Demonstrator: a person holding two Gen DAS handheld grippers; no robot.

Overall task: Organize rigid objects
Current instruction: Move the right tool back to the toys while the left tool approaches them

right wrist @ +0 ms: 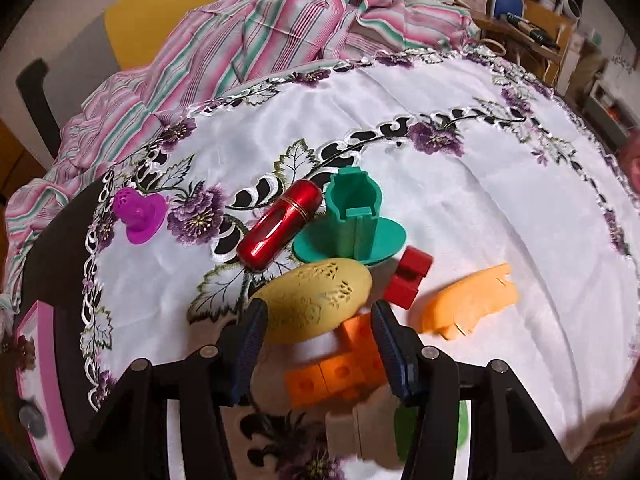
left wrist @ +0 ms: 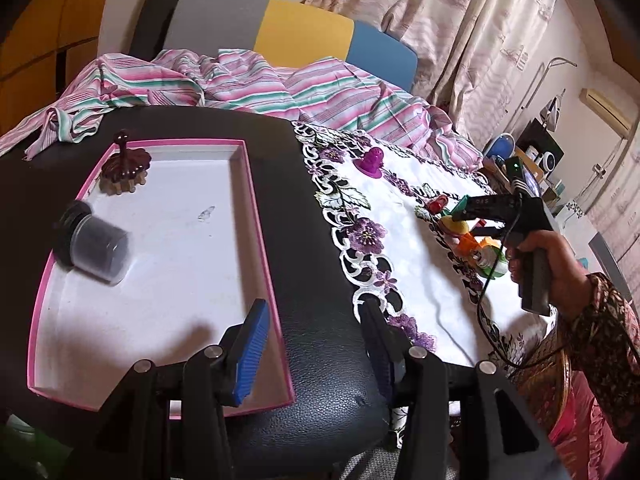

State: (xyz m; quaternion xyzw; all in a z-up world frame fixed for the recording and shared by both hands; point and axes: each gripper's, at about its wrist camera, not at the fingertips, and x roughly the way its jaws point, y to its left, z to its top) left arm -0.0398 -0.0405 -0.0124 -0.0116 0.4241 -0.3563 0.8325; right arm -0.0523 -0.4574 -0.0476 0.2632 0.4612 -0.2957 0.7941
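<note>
A pink-rimmed white box (left wrist: 256, 216) lies on the black surface; it holds a dark jar (left wrist: 94, 242) on its side and a brown spiky piece (left wrist: 126, 166). My left gripper (left wrist: 316, 320) is open and empty over the box's near right edge. My right gripper (right wrist: 318, 314) is open just above a yellow carved egg (right wrist: 316, 300), with orange blocks (right wrist: 340, 372) below. Nearby lie a red capsule (right wrist: 280, 224), a teal holder (right wrist: 354, 220), a red block (right wrist: 410, 276), an orange piece (right wrist: 468, 304) and a purple piece (right wrist: 138, 210). The right gripper also shows in the left wrist view (left wrist: 476, 220).
An embroidered white cloth (right wrist: 480, 200) covers the table's right part. A striped pink sheet (left wrist: 260, 84) is bunched behind it. A chair back (left wrist: 288, 32) stands beyond. A green item (right wrist: 404, 424) lies under my right gripper. Shelves with clutter (right wrist: 532, 24) stand at the far right.
</note>
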